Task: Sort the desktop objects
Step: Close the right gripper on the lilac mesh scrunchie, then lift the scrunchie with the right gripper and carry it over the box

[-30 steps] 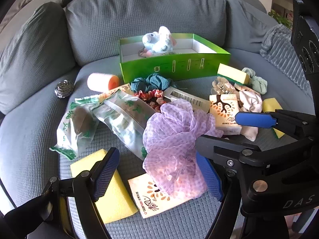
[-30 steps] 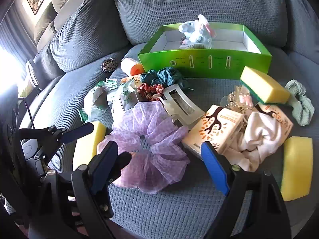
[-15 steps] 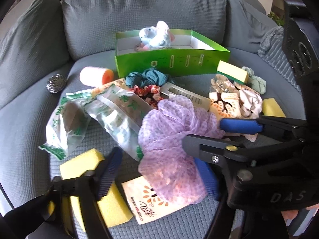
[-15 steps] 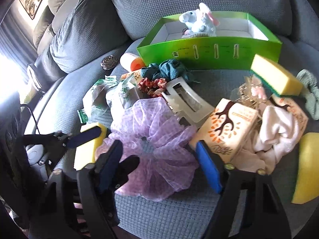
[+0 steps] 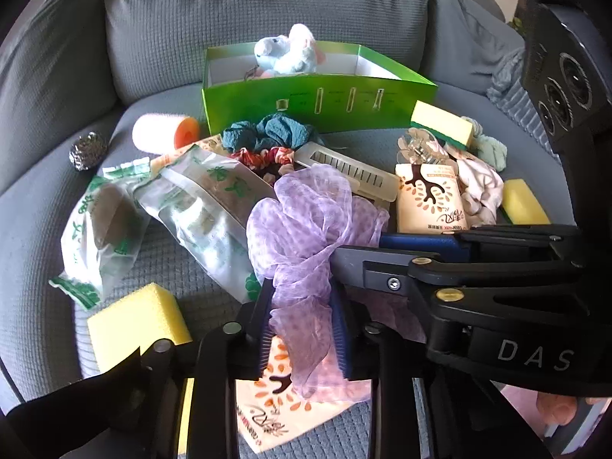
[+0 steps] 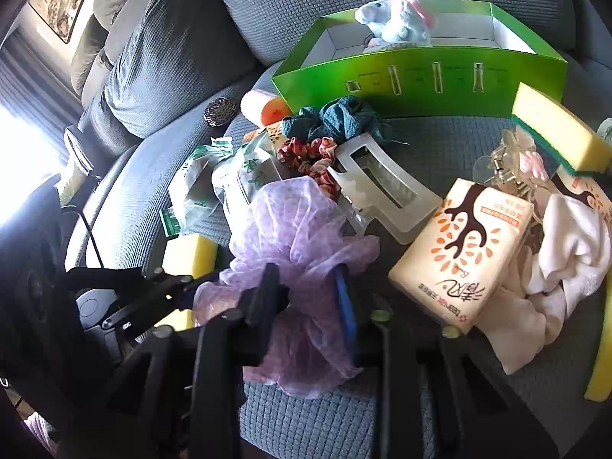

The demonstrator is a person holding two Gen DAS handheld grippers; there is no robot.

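Gripping: both tools clench the lilac scrunchie [image 5: 306, 222] at once, the left gripper [image 5: 302, 329] and right gripper [image 6: 310, 302] each pinching a bunched fold of it.
Left tool: jaws drawn close on sheer fabric, blue pads pressing both sides.
Right tool: same; fabric squeezed between its pads, seen side-on in the left view as a dark arm crossing over.
Scrunchie place: near front edge of the sofa seat [image 5: 38, 210], partly lying over a tissue pack [image 5: 275, 401], its far ruffle touching the cream hair claw [image 6: 382, 187].
Why held so: likely a two-point hold so the floppy organza lifts clear of the pile without dragging neighbours; a guess.
Likely target: green box [image 6: 420, 80] at back of seat, plush toy [image 6: 394, 19] already inside.
Other clutter: second tissue pack [image 6: 463, 260], yellow sponge [image 5: 134, 325], green-print bags [image 5: 202, 206], teal scrunchie [image 6: 336, 118], red scrunchie [image 6: 310, 157], steel scourer [image 5: 87, 151], white cloth [image 6: 566, 252].
Hidden: elastic core of the scrunchie not visible; front tissue pack mostly covered; box floor blocked by its wall.
Cut off: right-edge sponge [image 6: 600, 344] clipped by frame.
Hard to tell: whether fabric is already off the seat.
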